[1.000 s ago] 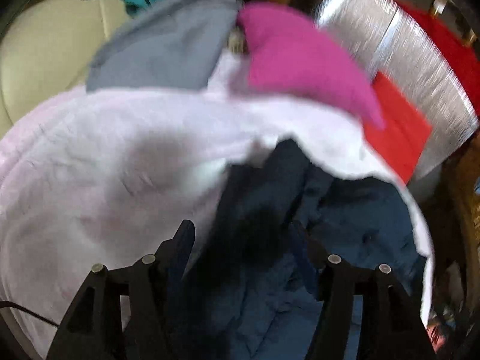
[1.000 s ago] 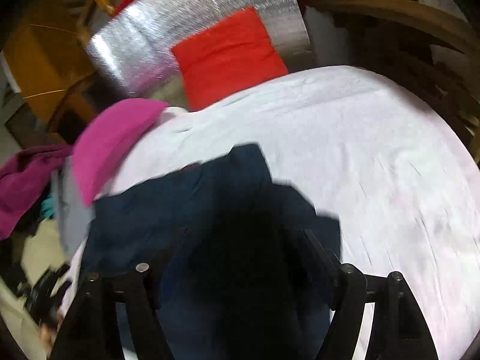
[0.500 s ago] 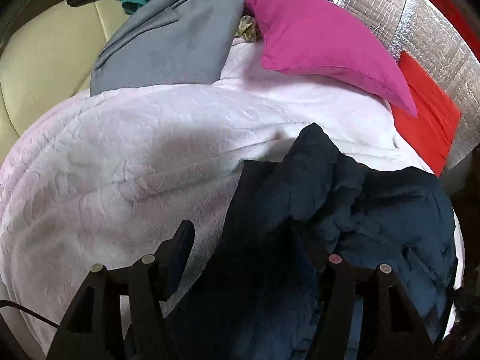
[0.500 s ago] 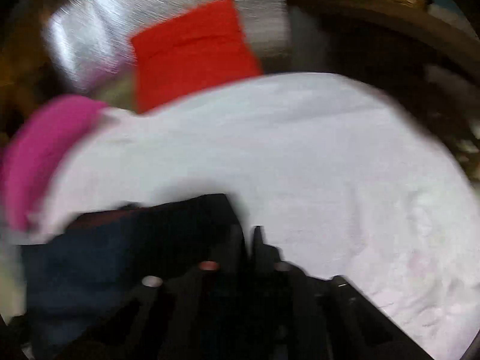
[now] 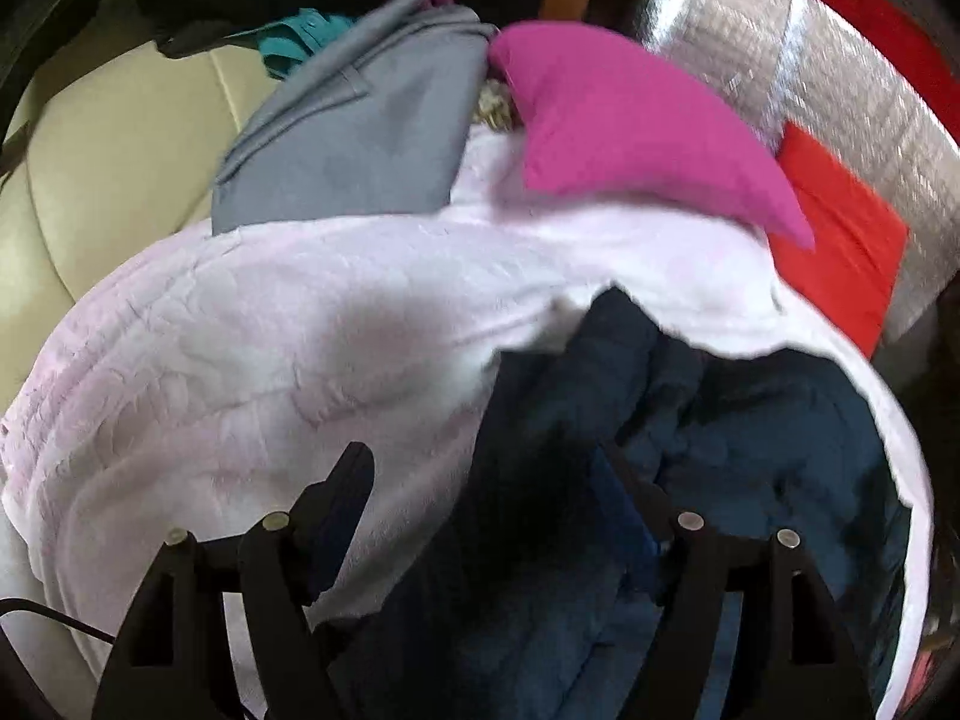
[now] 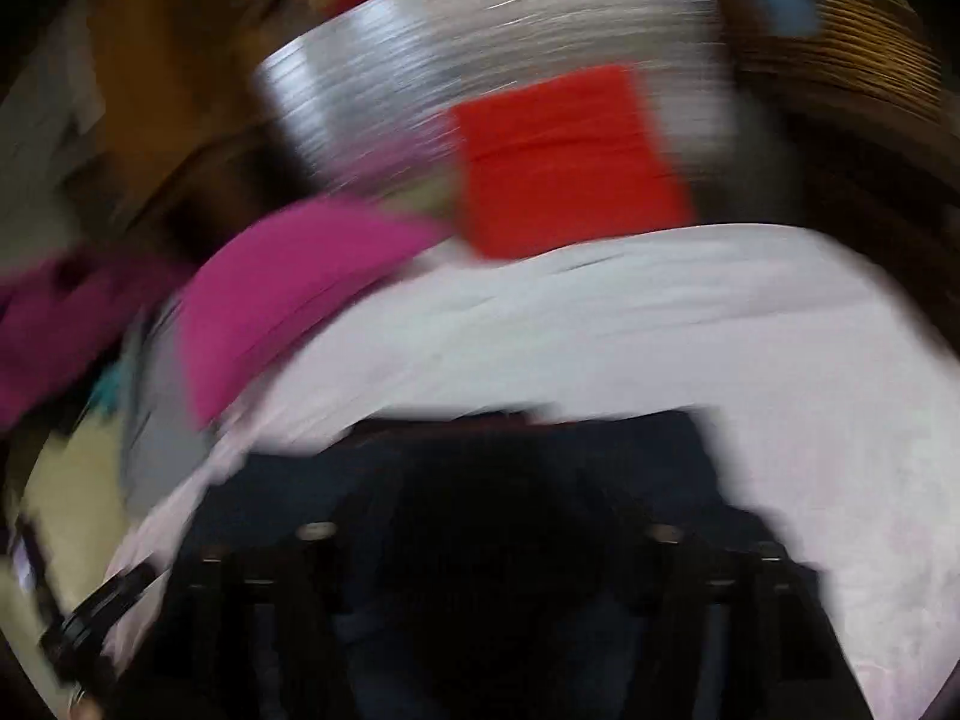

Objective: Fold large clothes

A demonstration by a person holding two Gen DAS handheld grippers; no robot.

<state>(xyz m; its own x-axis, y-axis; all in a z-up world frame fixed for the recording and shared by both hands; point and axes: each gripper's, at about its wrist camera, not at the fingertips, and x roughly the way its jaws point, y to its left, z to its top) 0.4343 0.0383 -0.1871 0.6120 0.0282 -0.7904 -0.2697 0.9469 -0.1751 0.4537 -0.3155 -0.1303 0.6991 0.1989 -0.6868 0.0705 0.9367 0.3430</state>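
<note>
Left claw [image 5: 486,480] is spreading wider over the crumpled navy garment [image 5: 750,438], cloth bunched between its fingers, none pinched. The garment lies on the pale pink blanket [image 5: 240,360], near right. Right claw [image 6: 480,516] is opening too; its blurred view hides any grip.

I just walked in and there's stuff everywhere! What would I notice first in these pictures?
Probably the bright pink cushion, lying at the far edge of the pale pink fleece blanket. Next, the red cushion to its right, leaning on a shiny silver quilted panel. Nearest the cameras, a crumpled dark blue garment sits on the blanket.
</note>
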